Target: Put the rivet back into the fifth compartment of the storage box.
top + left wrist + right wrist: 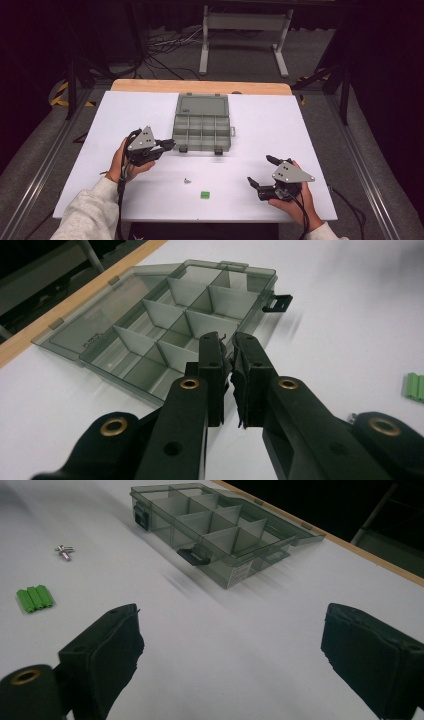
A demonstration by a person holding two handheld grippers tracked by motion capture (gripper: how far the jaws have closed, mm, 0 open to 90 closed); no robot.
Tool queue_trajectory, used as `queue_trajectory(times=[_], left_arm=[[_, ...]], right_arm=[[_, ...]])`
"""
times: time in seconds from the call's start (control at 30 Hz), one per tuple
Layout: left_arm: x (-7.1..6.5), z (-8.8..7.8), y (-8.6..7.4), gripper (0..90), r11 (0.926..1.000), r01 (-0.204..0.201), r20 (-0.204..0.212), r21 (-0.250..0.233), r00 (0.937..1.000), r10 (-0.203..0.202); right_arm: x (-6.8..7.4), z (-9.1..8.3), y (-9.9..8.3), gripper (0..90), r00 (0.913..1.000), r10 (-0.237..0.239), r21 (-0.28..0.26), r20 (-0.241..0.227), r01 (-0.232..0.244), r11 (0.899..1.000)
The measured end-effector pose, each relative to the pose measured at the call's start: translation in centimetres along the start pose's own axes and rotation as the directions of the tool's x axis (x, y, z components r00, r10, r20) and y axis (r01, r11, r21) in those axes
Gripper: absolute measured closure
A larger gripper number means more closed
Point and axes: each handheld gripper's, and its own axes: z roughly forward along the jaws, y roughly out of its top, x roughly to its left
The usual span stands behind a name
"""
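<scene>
Left gripper (170,145) is seen nearly closed, nothing held, tips near the open box (201,131). Right gripper (260,172) is held wide open, empty.

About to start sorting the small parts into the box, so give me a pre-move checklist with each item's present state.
1. Compartment box lid open, flat on the table: ok.
2. Compartments empty: ok.
3. Green part lying free on the white tabletop: ok.
4. Small metal screw apart from the green part: ok.
5. Right gripper open, nothing between its fingers: ok.
6. Left gripper open for a pick: not ok, shut, by the box's front edge.
</scene>
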Motion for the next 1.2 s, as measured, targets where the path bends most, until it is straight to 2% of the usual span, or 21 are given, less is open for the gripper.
queue_trajectory(times=[0.47,0.8,1.0,1.2], left_arm=[[1.0,0.5,0.6,83.4,0.9996,0.018,-0.012,-0.021,0.9998,-0.018],[1.6,1.2,0.8,83.4,0.9995,0.026,-0.019,-0.021,0.9995,-0.026],[2.0,1.9,0.9,83.4,0.9992,0.036,-0.010,-0.014,0.9993,-0.037],[2.5,2.7,0.9,83.4,0.9989,0.046,-0.019,-0.003,0.9988,-0.046]], right_arm=[[0.0,0.0,0.0,9.4,1.0000,0.004,0.000,0.000,-0.004,1.000],[0.0,0.0,0.0,9.4,1.0000,0.003,0.001,0.000,-0.003,1.000],[-0.1,0.0,-0.1,9.4,1.0000,0.005,0.001,0.000,-0.005,1.000],[-0.1,0.1,-0.1,9.4,1.0000,0.004,0.000,-0.001,-0.004,1.000]])
